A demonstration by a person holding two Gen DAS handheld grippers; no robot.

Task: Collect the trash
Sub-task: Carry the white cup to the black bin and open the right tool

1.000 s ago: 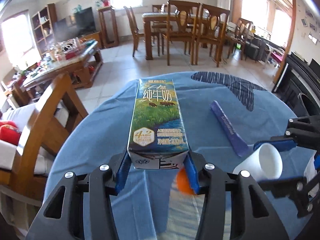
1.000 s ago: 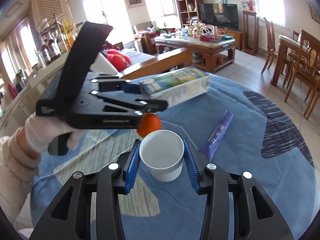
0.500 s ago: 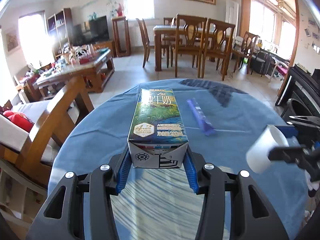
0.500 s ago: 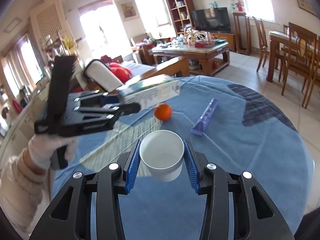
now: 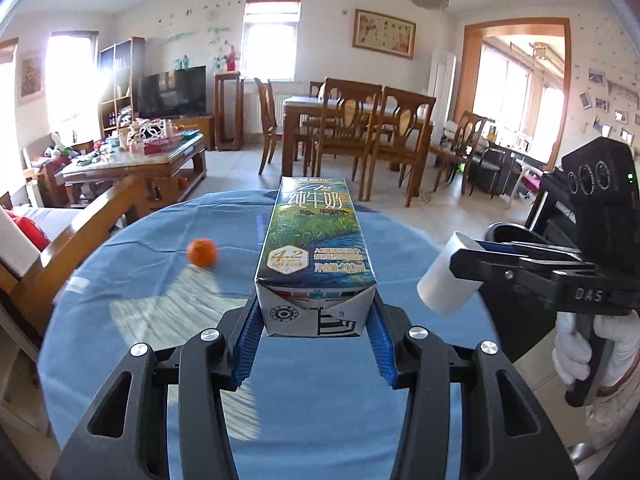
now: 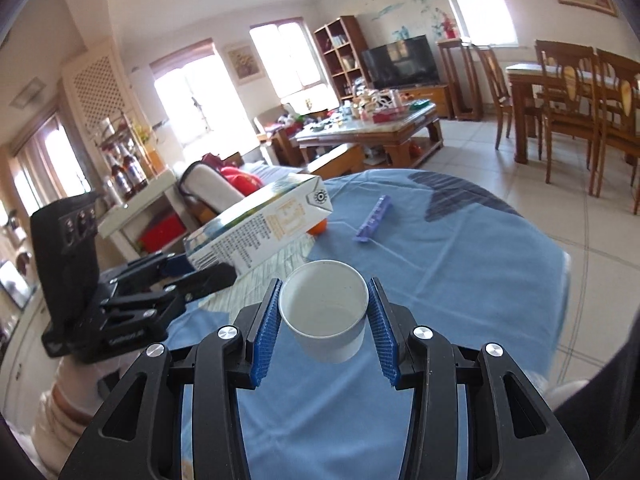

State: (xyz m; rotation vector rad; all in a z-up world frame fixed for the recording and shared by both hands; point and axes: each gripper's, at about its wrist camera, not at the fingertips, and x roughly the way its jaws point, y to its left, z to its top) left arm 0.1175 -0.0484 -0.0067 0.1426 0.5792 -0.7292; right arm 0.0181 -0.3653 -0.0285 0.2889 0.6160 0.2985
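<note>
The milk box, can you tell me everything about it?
The milk carton is a tall paper box printed with green grass, cows, a blue stream, Chinese writing, "4.2" and "200 mL". Its side panel is white with small text. It lies lengthwise, raised above the blue tablecloth, with its folded end clamped between the blue pads of the left gripper. Nothing else touches it.

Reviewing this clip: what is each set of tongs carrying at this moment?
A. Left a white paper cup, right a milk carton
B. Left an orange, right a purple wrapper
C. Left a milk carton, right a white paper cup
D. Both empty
C: the left tongs clamp the green-and-blue milk carton, and the right tongs grip the white paper cup.
</note>
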